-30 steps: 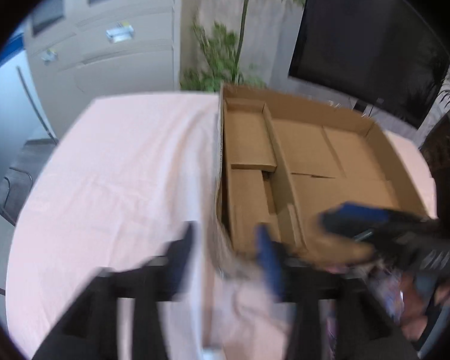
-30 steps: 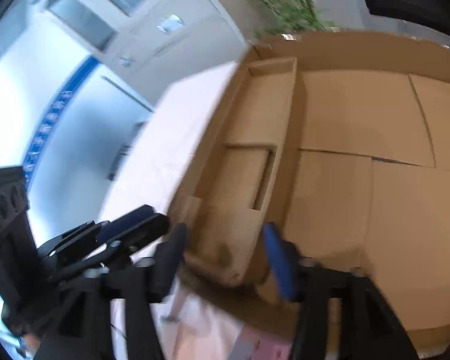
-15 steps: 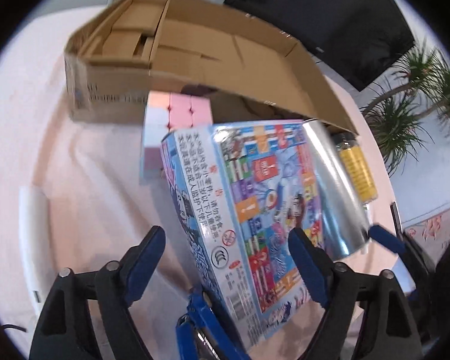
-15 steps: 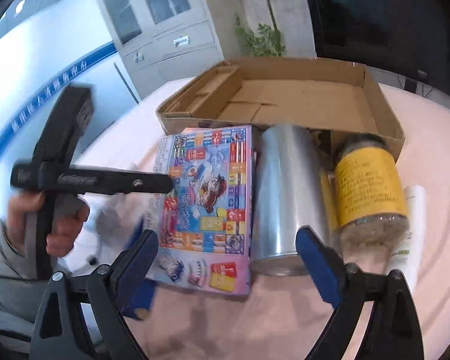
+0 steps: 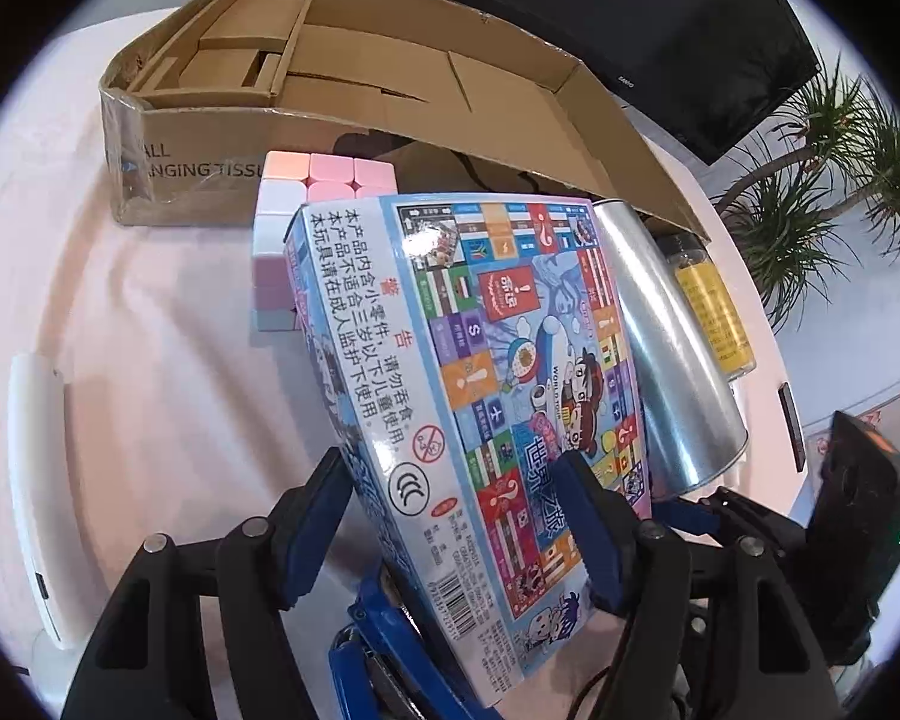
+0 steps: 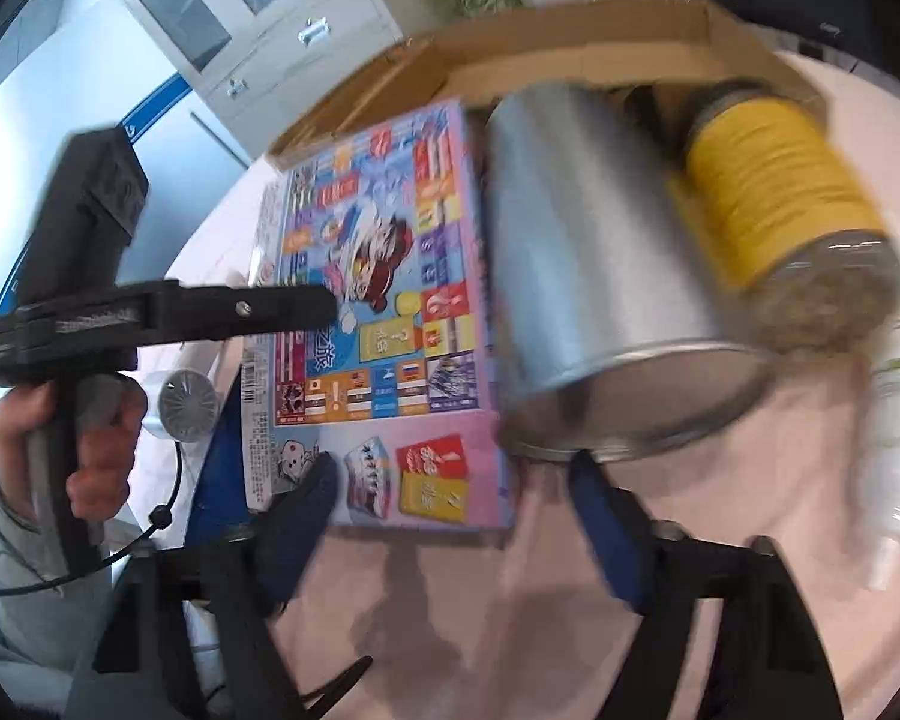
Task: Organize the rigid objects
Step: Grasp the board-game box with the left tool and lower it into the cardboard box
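A colourful game box (image 5: 486, 372) lies on the pink tablecloth, also in the right wrist view (image 6: 384, 300). My left gripper (image 5: 456, 522) is open, its blue fingers either side of the box's near end. Beside the box lie a silver tin (image 5: 666, 348), also seen by the right wrist (image 6: 600, 276), and a yellow-labelled jar (image 5: 711, 306), blurred in the right wrist view (image 6: 786, 216). A pastel cube (image 5: 306, 222) stands behind the box. My right gripper (image 6: 450, 534) is open and empty, just short of the tin's rim.
An open cardboard box (image 5: 354, 84) with dividers stands at the back. A white flat device (image 5: 36, 480) lies at the table's left. A blue tool (image 5: 384, 642) lies under the game box's near end. A dark monitor (image 5: 642, 18) and plants stand behind.
Both grippers swung back from over the cardboard box to the objects in front of it. The left gripper's fingers have closed in around the game box; the right has neared the tin.
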A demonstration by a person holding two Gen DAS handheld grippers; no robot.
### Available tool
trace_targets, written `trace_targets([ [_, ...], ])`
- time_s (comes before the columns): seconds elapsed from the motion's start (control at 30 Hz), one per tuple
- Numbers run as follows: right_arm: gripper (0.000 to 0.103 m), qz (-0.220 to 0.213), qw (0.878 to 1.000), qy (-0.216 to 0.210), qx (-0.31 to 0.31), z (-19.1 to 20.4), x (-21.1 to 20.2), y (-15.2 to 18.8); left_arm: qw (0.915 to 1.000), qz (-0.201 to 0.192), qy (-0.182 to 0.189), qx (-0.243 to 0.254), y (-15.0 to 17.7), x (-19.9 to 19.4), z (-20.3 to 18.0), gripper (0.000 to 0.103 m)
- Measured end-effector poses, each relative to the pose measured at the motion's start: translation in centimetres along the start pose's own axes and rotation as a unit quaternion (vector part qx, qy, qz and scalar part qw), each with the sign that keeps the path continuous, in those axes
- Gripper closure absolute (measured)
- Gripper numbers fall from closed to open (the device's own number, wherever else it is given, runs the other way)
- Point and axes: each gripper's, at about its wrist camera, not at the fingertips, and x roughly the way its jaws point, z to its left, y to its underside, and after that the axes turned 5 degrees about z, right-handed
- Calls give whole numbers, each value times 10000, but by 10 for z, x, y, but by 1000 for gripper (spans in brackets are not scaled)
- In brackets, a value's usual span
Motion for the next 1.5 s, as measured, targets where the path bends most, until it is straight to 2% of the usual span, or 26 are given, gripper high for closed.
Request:
trace_targets([
  [0.1,27,-38,9996,-168,-211,20,-5,0,10000,27,25,54,3,-3,3,34],
  [0.17,24,35,9996,-21,-279,26,4,-1,9999,93,121,52,6,0,3,34],
  [0.37,25,239,9997,58,34,24,20,-8,9999,24,107,92,11,1,-3,34],
  [0.47,28,190,9997,40,168,28,19,-10,9995,-214,-67,219,16,-9,-13,35],
  [0.63,30,34,9996,-196,211,43,-2,-8,9949,-800,-231,575,25,-53,-43,43],
  [0.77,34,-337,9985,-335,259,52,-25,-14,9873,-1294,-458,803,27,-82,-60,43],
  [0.87,34,-670,9971,-326,180,59,-40,-37,9810,-1689,-530,792,5,-104,-63,43],
  [0.93,34,-921,9952,-316,38,64,-52,-61,9748,-1986,-520,870,-26,-123,-65,43],
  [1.0,34,-1230,9920,-223,-187,67,-66,-102,9706,-2137,-526,977,-56,-132,-68,43],
  [1.07,34,-1301,9909,-190,-279,64,-71,-142,9674,-2232,-556,1063,-97,-139,-67,43],
  [1.2,34,-1165,9926,-97,-319,52,-61,-223,9732,-2007,-580,961,-172,-125,-46,43],
  [1.23,34,-985,9947,-137,-243,45,-48,-247,9767,-1873,-580,873,-187,-115,-37,43],
  [1.33,34,-572,9981,-224,49,24,-13,-282,9874,-1368,-529,595,-218,-73,-5,43],
  [1.43,34,-14,9990,-213,381,4,36,-301,9946,-779,-589,354,-227,-23,22,43],
  [1.5,34,353,9973,-264,593,-7,64,-304,9958,-485,-707,321,-223,2,31,45],
])
